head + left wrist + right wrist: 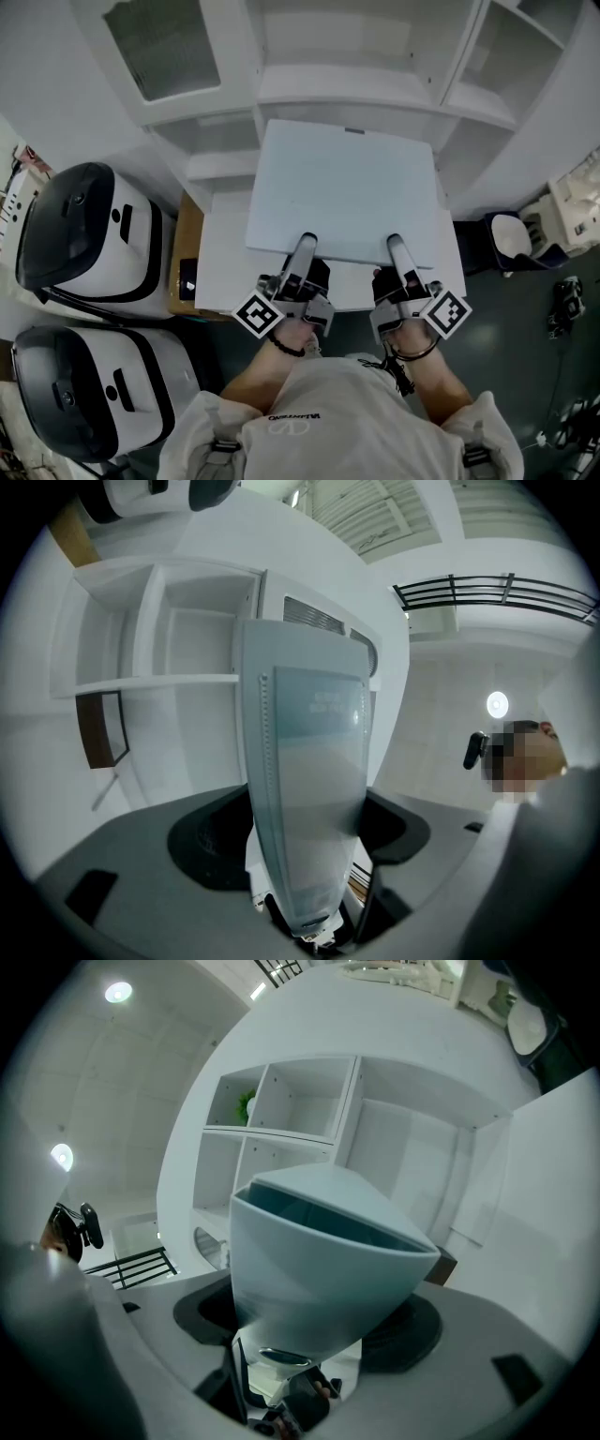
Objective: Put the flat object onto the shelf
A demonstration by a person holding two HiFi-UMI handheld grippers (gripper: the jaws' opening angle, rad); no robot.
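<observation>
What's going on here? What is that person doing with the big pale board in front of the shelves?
A person is holding a hand-held gripper in each hand. The left gripper and the right gripper are both clamped on the near edge of a pale blue-grey flat object. They hold it roughly level in front of a white shelf unit. It is not yet inside any compartment. Whether it rests on the white ledge beneath it cannot be told.
</observation>
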